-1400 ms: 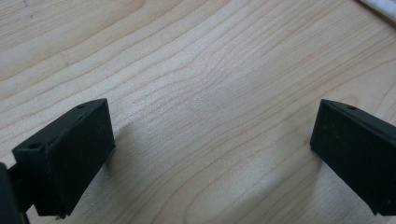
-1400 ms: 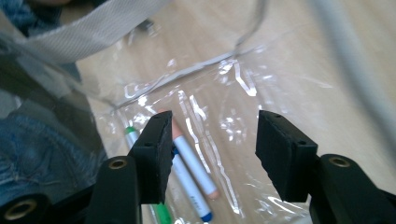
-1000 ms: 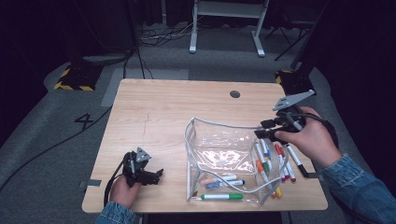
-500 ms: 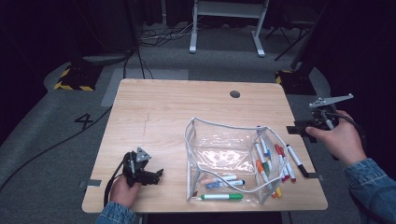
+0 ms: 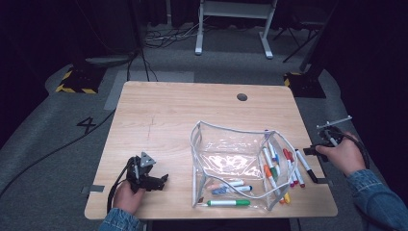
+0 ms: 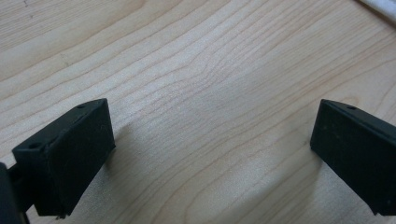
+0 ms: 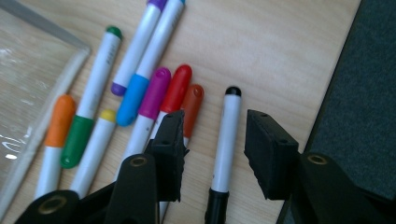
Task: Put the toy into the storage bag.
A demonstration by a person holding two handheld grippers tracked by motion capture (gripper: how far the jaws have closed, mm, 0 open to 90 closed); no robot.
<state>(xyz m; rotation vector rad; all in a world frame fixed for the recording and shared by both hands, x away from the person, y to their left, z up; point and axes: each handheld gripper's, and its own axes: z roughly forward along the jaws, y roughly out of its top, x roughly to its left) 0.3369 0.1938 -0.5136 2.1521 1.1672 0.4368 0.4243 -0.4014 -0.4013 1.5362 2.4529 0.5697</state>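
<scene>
Pouch: clear zip pouch (image 5: 231, 159) on worktop (image 5: 183, 115) holds three markers; more wait beside it
Right gripper (image 7: 212, 137): jaws spread, just been closing, straddling black-capped marker (image 7: 226, 140); unpinched
Left gripper (image 6: 210, 154): jaws spread, empty

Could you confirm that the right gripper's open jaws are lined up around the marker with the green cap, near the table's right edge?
Not quite: the marker between the right gripper's open jaws has a black cap, not a green one. The right gripper view shows this black-capped marker lying untouched between the pads, near the table's right edge, as you said.
</scene>
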